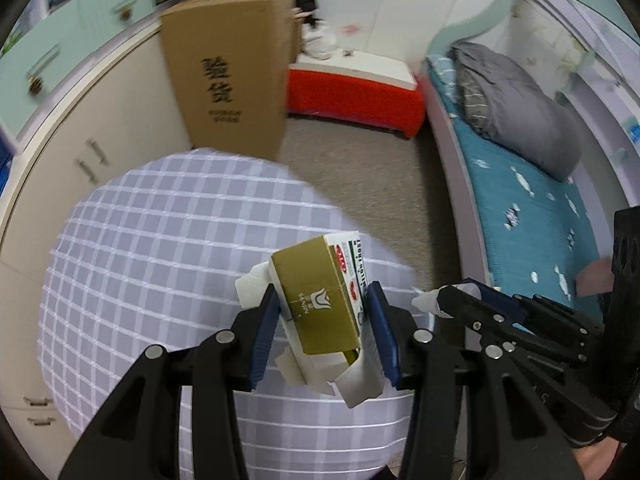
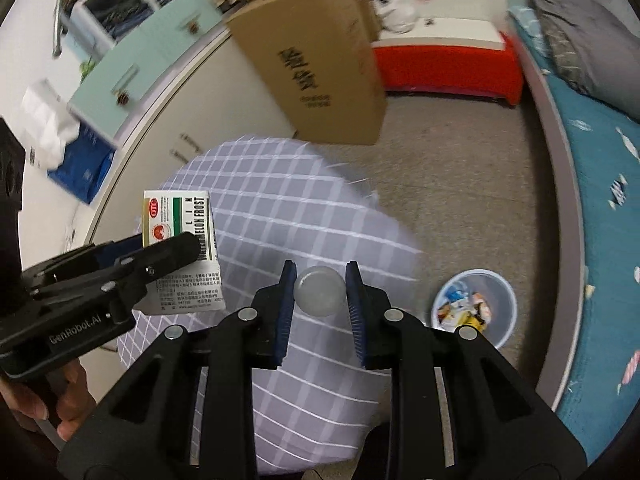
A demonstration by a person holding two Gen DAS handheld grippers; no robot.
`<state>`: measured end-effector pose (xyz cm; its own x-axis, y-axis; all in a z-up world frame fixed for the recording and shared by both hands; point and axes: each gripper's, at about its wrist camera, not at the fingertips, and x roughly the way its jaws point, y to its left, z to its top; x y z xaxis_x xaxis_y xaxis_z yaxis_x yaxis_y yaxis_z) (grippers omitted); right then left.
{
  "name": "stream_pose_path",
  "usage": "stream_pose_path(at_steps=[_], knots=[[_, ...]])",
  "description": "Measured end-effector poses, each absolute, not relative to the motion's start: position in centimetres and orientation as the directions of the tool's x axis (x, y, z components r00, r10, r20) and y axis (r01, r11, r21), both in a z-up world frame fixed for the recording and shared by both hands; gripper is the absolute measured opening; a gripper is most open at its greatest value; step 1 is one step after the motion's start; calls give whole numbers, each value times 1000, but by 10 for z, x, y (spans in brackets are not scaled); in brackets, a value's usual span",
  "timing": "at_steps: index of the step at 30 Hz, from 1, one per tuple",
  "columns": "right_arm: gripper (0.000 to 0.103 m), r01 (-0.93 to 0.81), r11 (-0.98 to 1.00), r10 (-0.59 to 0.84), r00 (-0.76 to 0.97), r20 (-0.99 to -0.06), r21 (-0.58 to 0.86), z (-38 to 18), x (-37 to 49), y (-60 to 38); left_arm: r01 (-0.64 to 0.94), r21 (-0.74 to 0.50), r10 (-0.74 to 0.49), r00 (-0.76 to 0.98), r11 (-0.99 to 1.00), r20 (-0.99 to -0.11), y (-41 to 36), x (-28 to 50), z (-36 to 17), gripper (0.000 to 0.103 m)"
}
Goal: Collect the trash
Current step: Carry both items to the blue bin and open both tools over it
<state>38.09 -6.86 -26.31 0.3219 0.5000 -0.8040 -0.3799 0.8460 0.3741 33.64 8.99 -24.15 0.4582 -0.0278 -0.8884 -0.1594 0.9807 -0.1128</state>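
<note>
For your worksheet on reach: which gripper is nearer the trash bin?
Right. The right gripper, holding a small bottle, is just beside the bin; the left gripper, holding a box, is farther away.

Soft, even indoor light, no hard shadows or glare. Both fisheye views bend straight lines and darken to black at the corners. Motion blur smears the cardboard box and cabinet; near parts stay sharp
</note>
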Motion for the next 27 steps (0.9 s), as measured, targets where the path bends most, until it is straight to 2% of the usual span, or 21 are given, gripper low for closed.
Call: stream_pose_path(at_steps=[12, 20, 21, 24, 27], knots=[[25, -247, 893, 450, 434, -780, 377, -242, 393, -197, 18, -140, -131, 484, 990, -865, -44, 373, -227, 44], [27, -199, 890, 454, 474, -755, 410, -241, 404, -238, 69, -125, -143, 475, 990, -868, -84, 390, -226, 44], [29, -192, 889, 455, 476, -752, 416, -242, 406, -241, 72, -122, -142, 473, 990, -870, -86, 393, -226, 44], [52, -167, 888, 453, 487, -747, 429, -244, 411, -251, 85, -115, -141, 464, 990, -875, -93, 398, -227, 44], [52, -154, 887, 452, 492, -744, 436, -244, 412, -258, 95, -114, -145, 455, 989, -878, -98, 401, -229, 44]])
